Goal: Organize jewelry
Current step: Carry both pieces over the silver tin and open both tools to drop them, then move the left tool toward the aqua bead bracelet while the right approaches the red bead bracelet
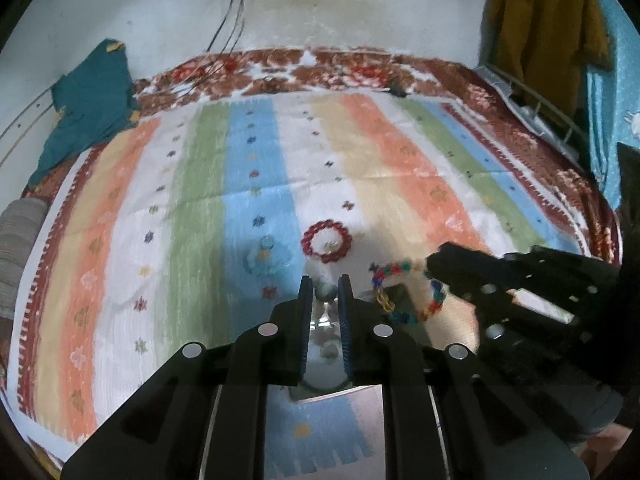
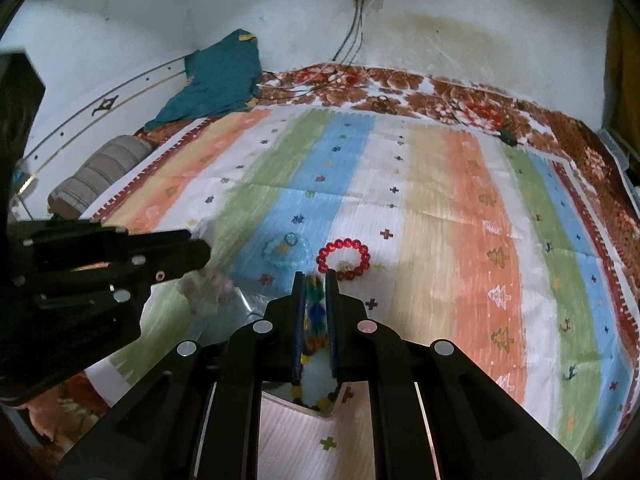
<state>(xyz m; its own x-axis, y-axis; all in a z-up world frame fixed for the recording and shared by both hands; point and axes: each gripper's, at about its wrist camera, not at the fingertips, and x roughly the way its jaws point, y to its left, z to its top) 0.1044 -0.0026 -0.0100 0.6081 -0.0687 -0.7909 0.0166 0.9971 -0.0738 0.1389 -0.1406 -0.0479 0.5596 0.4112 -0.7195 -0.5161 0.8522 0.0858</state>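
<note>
My left gripper (image 1: pixel 325 292) is shut on a pale clear-bead bracelet (image 1: pixel 326 288) and holds it over a shiny metal tray (image 1: pixel 400 300). My right gripper (image 2: pixel 314 284) is shut on a multicolour bead bracelet (image 2: pixel 314 312), which also shows in the left wrist view (image 1: pixel 404 292) hanging at the tray. A red bead bracelet (image 1: pixel 326 241) (image 2: pixel 343 258) and a light blue bead bracelet (image 1: pixel 266 256) (image 2: pixel 286 252) lie on the striped cloth beyond both grippers. The pale bracelet appears blurred in the right wrist view (image 2: pixel 206 284).
A striped cloth (image 1: pixel 200 200) covers a bed with a brown floral blanket (image 1: pixel 280 68). A teal garment (image 1: pixel 88 108) and a grey bolster (image 2: pixel 100 172) lie at the left. Cables (image 1: pixel 228 28) hang from the wall. A bed rail (image 1: pixel 540 104) is at the right.
</note>
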